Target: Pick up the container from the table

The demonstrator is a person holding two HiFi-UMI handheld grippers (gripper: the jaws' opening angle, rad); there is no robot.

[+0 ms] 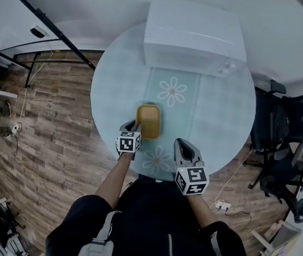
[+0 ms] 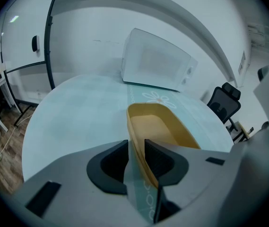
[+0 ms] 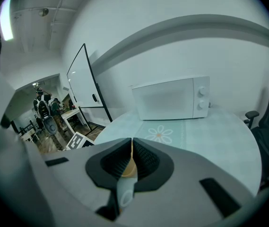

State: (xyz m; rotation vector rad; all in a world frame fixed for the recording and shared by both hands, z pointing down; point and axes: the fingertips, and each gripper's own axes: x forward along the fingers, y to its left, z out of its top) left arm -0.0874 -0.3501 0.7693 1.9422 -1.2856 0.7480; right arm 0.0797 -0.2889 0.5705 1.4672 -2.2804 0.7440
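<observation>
Left tool (image 2: 136, 145) straddles the container (image 2: 160, 126) wall.

Holding the left gripper (image 1: 132, 125) farther forward, jaws standing slightly apart. Holding the right gripper (image 1: 185, 144) nearer the body, jaws pressing together.

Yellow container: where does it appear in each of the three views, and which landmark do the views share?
Head view: yellow container at the table's centre, just right of the left tool.
Left gripper view: container at centre, its near wall between the jaws.
Right gripper view: only a yellow sliver through the jaw gap.
Shared landmark: white microwave.
</observation>
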